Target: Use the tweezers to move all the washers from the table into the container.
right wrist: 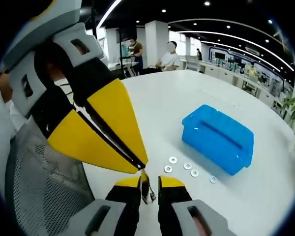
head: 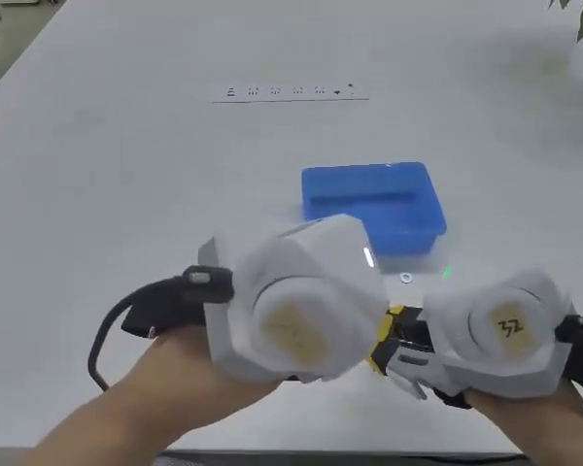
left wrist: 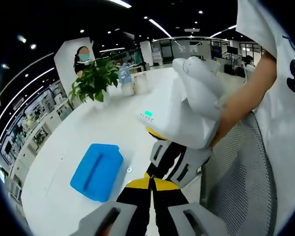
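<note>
A blue lidded container (head: 372, 206) sits mid-table. Several small washers (right wrist: 187, 166) lie on the white table in front of it; one washer (head: 406, 279) shows in the head view, and one (left wrist: 130, 170) beside the container (left wrist: 97, 171). My two grippers meet tip to tip near the table's front edge. The left gripper (right wrist: 140, 164), with its yellow jaws pressed together, has thin dark tweezers (right wrist: 146, 189) poking out of its tips. The right gripper (right wrist: 148, 189) is shut on that same thin piece. In the head view the left gripper (head: 381, 335) and right gripper (head: 413, 354) are largely hidden by their white bodies.
A printed label strip (head: 290, 92) lies farther back on the table. A potted plant (left wrist: 93, 81) stands at the table's far end. A grey mesh chair (right wrist: 44, 182) is right behind the grippers. People sit at a distant table.
</note>
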A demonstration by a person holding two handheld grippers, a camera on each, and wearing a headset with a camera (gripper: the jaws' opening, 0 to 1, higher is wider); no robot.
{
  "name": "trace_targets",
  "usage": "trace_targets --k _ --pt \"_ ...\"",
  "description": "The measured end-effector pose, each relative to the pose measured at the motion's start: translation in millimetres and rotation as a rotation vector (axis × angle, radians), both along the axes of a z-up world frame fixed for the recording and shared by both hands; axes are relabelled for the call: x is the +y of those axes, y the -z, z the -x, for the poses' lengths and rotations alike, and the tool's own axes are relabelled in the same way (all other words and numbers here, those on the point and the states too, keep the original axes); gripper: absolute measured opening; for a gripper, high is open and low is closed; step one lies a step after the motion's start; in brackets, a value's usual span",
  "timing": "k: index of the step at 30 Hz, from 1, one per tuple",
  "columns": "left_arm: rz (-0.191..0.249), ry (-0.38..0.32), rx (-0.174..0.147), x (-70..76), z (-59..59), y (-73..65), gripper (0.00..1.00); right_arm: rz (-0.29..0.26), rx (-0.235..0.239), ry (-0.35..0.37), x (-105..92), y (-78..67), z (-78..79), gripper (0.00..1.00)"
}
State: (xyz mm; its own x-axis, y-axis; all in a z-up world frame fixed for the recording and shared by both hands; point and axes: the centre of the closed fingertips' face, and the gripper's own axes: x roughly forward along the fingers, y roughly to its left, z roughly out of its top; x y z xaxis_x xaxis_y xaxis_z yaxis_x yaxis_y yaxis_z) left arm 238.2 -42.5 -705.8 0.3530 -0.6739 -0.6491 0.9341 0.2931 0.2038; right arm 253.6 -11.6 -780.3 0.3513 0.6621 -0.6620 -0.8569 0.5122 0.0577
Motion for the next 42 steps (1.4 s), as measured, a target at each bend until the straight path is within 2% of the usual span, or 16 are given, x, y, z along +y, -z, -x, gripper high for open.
trace_targets --k 7,13,20,22,23,25,27,28,32,33,34,36,37,39,41,42 --pt "0.005 -0.038 -0.019 5.3 -3.5 -0.8 0.00 0.014 -0.019 -0.020 0.6 -3.3 1.1 0.14" --pt "0.000 -0.046 -0.031 8.7 -8.4 0.0 0.00 0.019 -0.020 -0.031 2.9 -0.8 1.9 0.07" --pt "-0.008 -0.048 -0.049 9.6 -7.4 0.2 0.00 0.007 -0.008 -0.019 4.7 0.3 -1.0 0.06" --pt "0.006 -0.095 -0.041 11.7 -8.9 0.8 0.00 0.004 -0.001 -0.021 4.4 0.8 -0.8 0.06" --pt "0.041 -0.146 -0.018 12.5 -9.2 0.4 0.00 0.000 -0.003 -0.021 4.5 0.6 -0.6 0.06" --pt "0.085 -0.184 0.002 15.5 -8.3 -1.7 0.00 0.003 -0.011 -0.022 3.3 0.5 -1.1 0.05" --pt "0.134 -0.258 0.066 23.6 -4.3 -0.5 0.06 0.001 -0.014 -0.019 1.0 -0.9 -2.2 0.05" --pt "0.153 -0.302 0.101 30.6 -1.2 2.1 0.11 -0.006 -0.017 -0.015 0.0 -2.6 -3.0 0.05" --pt "0.171 -0.459 0.143 66.1 8.1 17.4 0.25 -0.046 -0.008 0.006 -0.5 -9.4 -9.0 0.05" --pt "0.164 -0.490 0.146 74.4 10.9 20.6 0.28 -0.054 -0.007 0.011 -0.3 -10.9 -11.8 0.05" --pt "0.164 -0.570 0.131 89.8 10.2 23.7 0.34 -0.061 -0.008 0.014 0.2 -12.9 -14.6 0.05" --pt "0.164 -0.603 0.147 101.0 15.9 27.6 0.46 -0.068 -0.013 0.017 1.2 -15.3 -19.1 0.05" --pt "0.160 -0.641 0.139 110.6 16.7 29.2 0.50 -0.071 -0.017 0.017 2.1 -16.7 -22.9 0.05" --pt "0.149 -0.656 0.137 117.6 19.8 31.9 0.55 -0.073 -0.026 0.016 3.1 -17.9 -28.1 0.05" --pt "0.148 -0.719 0.124 126.9 19.9 34.0 0.66 -0.076 -0.029 0.020 4.4 -18.2 -34.9 0.06" --pt "0.152 -0.729 0.129 127.6 20.7 35.2 0.69 -0.078 -0.030 0.020 4.8 -18.7 -37.5 0.06"
